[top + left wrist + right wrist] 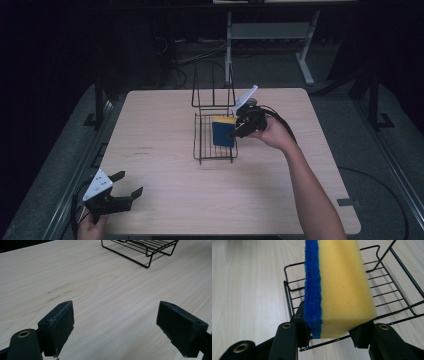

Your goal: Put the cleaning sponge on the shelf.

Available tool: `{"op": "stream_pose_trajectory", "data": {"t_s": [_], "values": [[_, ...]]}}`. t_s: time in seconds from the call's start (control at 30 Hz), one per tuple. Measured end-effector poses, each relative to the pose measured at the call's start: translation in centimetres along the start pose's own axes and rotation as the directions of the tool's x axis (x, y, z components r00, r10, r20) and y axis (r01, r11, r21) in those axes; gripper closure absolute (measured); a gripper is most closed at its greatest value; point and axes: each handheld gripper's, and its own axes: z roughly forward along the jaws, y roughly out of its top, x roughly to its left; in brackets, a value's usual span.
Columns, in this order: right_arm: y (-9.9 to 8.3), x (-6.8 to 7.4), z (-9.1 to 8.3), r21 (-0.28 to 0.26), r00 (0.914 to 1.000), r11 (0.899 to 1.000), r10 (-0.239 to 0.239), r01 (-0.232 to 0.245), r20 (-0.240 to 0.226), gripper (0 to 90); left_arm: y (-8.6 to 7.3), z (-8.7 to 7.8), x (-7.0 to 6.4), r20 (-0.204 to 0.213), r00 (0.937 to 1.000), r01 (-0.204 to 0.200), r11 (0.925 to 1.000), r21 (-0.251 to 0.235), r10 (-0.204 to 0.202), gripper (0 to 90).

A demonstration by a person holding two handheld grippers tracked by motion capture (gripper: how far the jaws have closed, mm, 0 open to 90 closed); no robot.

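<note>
The left tool point(122, 192) waits wide open, holding nothing, low over the tabletop point(165, 200). The right tool point(329, 336) squeezes a yellow and blue sponge point(338, 287) above the black wire rack point(214, 150). The sponge may catch on the rack's thin rim or tall back and slip free.

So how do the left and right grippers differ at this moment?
The left gripper has its jaws spread wide with nothing between them; the right gripper is clamped on the blue and yellow sponge. The left sits near the table's front-left corner, the right reaches over the black wire rack mid-table. Both are hand-held.
</note>
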Motion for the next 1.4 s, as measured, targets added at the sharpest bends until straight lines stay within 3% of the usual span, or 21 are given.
{"op": "stream_pose_trajectory", "data": {"t_s": [0.53,1.4], "values": [[-0.4,-0.8,1.5,0.021,0.9998,1.000,0.015,-0.015,-0.009,56.5,0.0,0.0,0.1,0.001,1.0000,0.001,1.0000,-0.001,-0.001,14.1],[-0.7,-1.3,1.4,0.008,0.9991,0.999,0.041,-0.041,0.000,46.8,-0.1,-0.1,0.1,-0.001,1.0000,0.003,1.0000,-0.001,-0.003,14.1]]}}
